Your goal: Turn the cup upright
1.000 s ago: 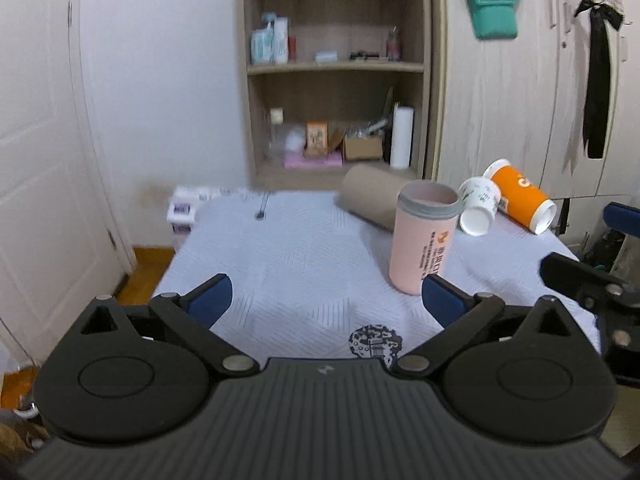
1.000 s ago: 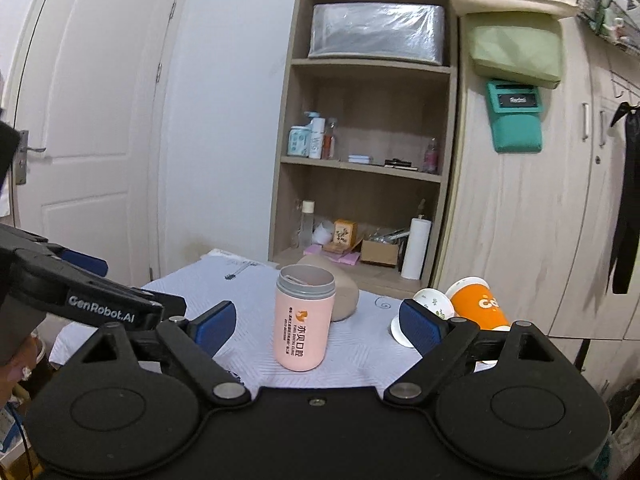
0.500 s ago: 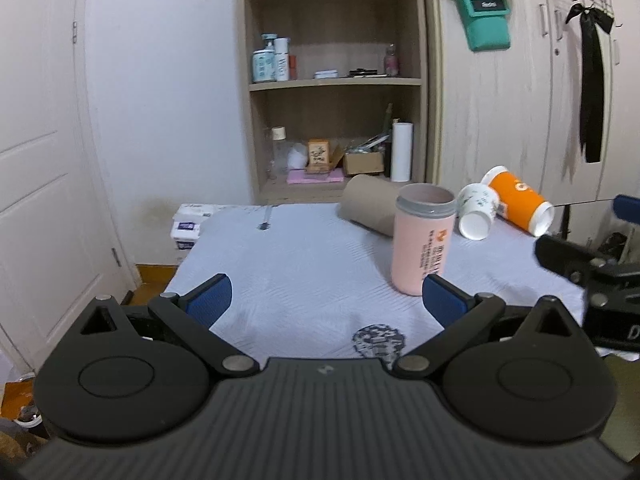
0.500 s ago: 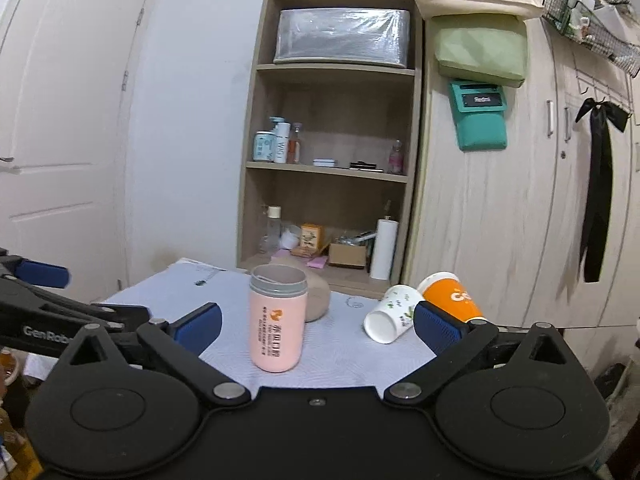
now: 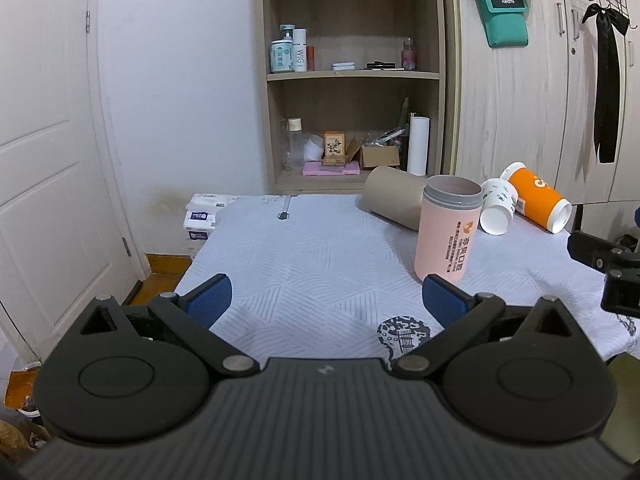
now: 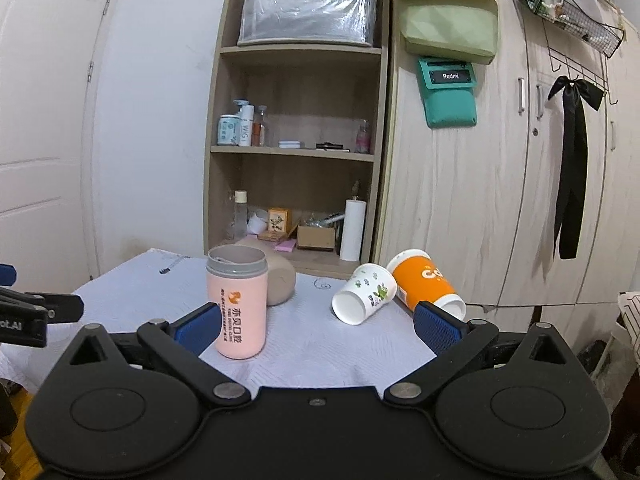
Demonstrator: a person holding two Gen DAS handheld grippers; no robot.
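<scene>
We see a pink tumbler [image 6: 237,307], an orange cup [image 6: 426,280], a leaf-printed white cup [image 6: 365,293], and a quilted white cloth [image 5: 320,264].

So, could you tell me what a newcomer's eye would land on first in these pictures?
Probably the pink cup, standing upright and open-mouthed on the white tablecloth, nearest both cameras. To its right lie an orange cup and a white patterned cup, tipped on their sides, while a brown cup lies behind the pink one. Both tools, left and right, are open and empty.
</scene>
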